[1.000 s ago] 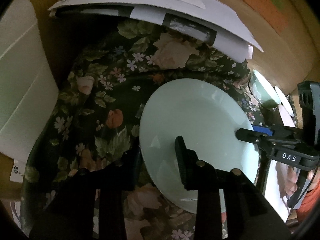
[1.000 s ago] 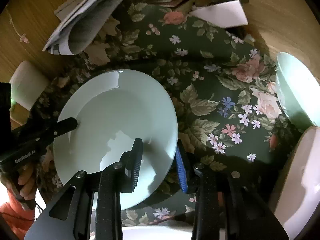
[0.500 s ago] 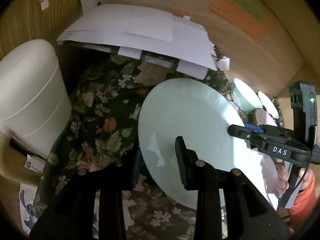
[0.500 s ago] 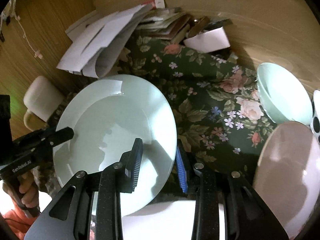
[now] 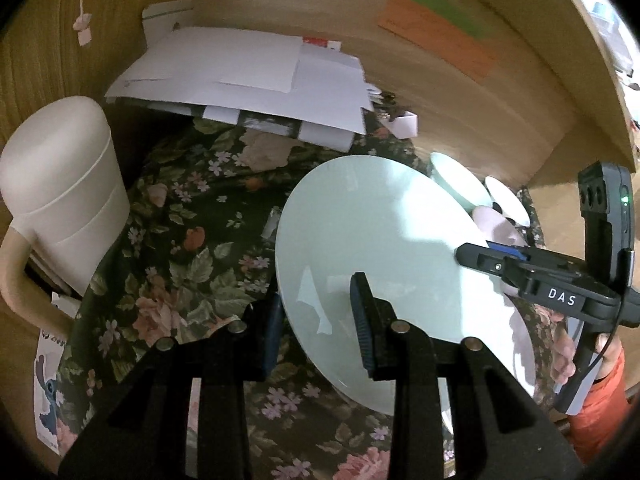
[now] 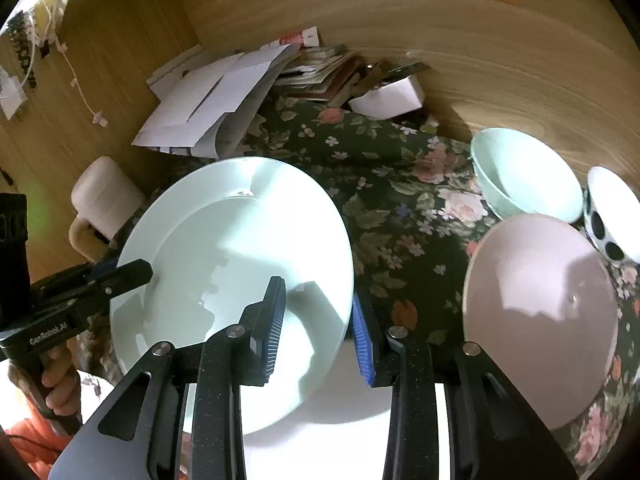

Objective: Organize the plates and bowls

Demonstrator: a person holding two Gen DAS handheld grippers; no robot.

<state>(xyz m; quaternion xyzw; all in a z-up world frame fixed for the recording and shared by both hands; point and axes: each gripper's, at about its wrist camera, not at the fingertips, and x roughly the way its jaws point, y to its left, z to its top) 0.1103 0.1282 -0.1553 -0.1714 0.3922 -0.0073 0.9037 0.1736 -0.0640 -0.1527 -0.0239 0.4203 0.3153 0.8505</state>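
Between my two grippers hangs the pale green plate (image 6: pixel 224 264), pinched at opposite edges: the left gripper (image 5: pixel 316 328) has its narrow jaws clamped on the rim nearest it, and the right gripper (image 6: pixel 320 328) bites the other rim the same way. A second ago the plate lay almost flat on the flowered cloth (image 5: pixel 180 248); now it is clear of the cloth and tilted, and more of the back wall and the heap of papers (image 5: pixel 248 80) has come into view, so both hands have risen together. To the right of my right gripper sit the pink plate (image 6: pixel 540 312), the green bowl (image 6: pixel 524 176) and the spotted bowl (image 6: pixel 608 208), close together. I judge the lift is done and the carry begins, probably toward that group. With only the rims held, uneven motion could let the plate slip.
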